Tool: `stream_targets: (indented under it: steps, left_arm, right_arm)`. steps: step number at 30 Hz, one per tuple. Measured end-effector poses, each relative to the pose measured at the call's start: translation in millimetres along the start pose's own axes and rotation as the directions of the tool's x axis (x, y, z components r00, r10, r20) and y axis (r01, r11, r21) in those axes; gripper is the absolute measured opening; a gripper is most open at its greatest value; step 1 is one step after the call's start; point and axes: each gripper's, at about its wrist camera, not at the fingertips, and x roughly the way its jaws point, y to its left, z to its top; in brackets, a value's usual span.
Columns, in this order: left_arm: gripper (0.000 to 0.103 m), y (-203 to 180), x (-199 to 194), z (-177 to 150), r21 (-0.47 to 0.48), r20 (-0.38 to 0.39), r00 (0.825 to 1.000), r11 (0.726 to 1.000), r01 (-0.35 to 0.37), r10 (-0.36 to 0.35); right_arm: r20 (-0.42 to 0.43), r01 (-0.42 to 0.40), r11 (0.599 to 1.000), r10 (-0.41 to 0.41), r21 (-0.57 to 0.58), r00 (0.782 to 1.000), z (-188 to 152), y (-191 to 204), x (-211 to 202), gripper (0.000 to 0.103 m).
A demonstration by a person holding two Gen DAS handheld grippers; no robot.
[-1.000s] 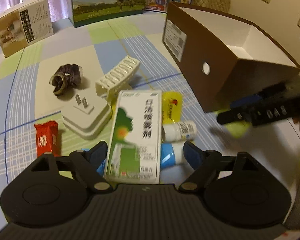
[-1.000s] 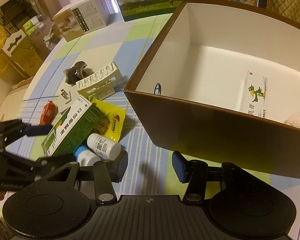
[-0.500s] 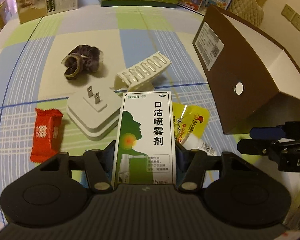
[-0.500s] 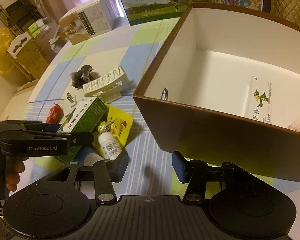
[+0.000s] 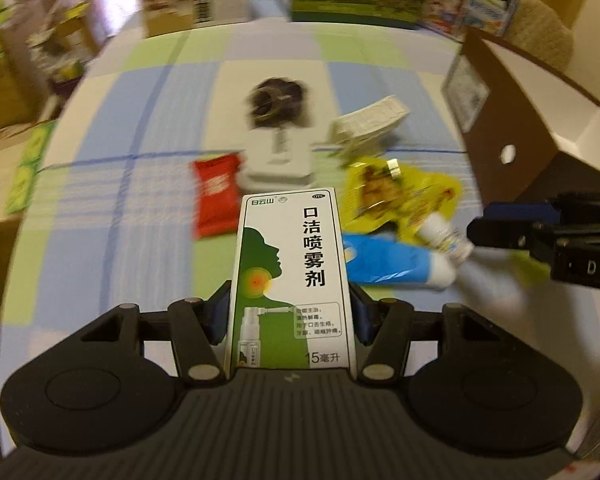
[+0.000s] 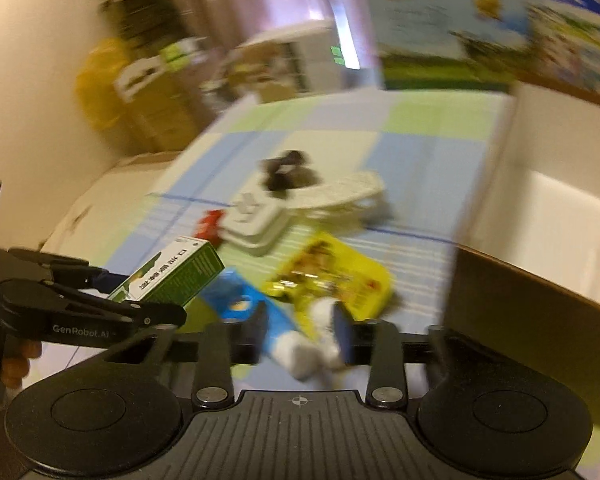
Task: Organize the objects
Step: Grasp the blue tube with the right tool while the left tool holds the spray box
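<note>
We had the left gripper (image 5: 288,316) clamped on the green spray box (image 5: 290,280). Right gripper (image 6: 302,330) sat apart w/ the white bottle (image 6: 324,316) btwn its fingers, not yet pinched.

Green-and-white spray box (image 5: 290,280); red packet (image 5: 216,194) — yellow pouch (image 5: 396,192); checked tablecloth (image 5: 140,92).

Left gripper (image 5: 288,320) clamped; right gripper (image 6: 300,332) (blurred) seemingly parted

Glossy printed cardboard spray box (image 5: 292,276); matt brown cardboard storage box (image 5: 512,120); shiny yellow foil packet (image 5: 396,192); checked cloth tabletop (image 5: 140,112).
</note>
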Motion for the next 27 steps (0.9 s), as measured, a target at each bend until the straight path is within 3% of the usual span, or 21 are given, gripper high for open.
stream_targets:
  steps: [4,8,12,18,21,27]
  left_arm:
    - [0.053,20.2,-7.3,-15.3,-0.064,-0.012,0.995,0.993,-0.097,0.097]
    - [0.053,32.2,-2.6,-21.6,-0.120,-0.036,0.988,0.981,-0.155,0.152]
    - [0.053,31.6,6.0,-26.9,-0.122,-0.051,0.985,0.978,-0.169,0.164]
    - [0.052,31.4,13.3,-31.8,-0.133,-0.072,0.985,0.977,-0.167,0.159]
    - [0.052,30.9,14.6,-31.1,-0.135,-0.061,0.984,0.975,-0.176,0.169]
    - [0.051,30.2,15.7,-30.5,-0.132,-0.048,0.985,0.976,-0.173,0.168]
  right_arm:
    - [-0.012,-0.015,0.994,0.014,-0.109,1.000,-0.1,17.3,22.3,0.025]
    - [-0.055,0.026,0.983,-0.037,-0.180,0.998,-8.4,24.9,44.3,0.025]
    - [-0.066,0.051,0.969,-0.068,-0.241,0.996,-18.1,25.2,53.5,0.026]
    - [-0.079,0.034,0.969,-0.055,-0.245,0.995,-18.7,29.2,53.4,0.027]
    - [-0.085,0.049,0.968,-0.072,-0.246,0.994,-19.3,29.6,57.4,0.035]
    - [-0.122,-0.009,0.967,-0.023,-0.254,0.992,-27.1,36.1,57.4,0.036]
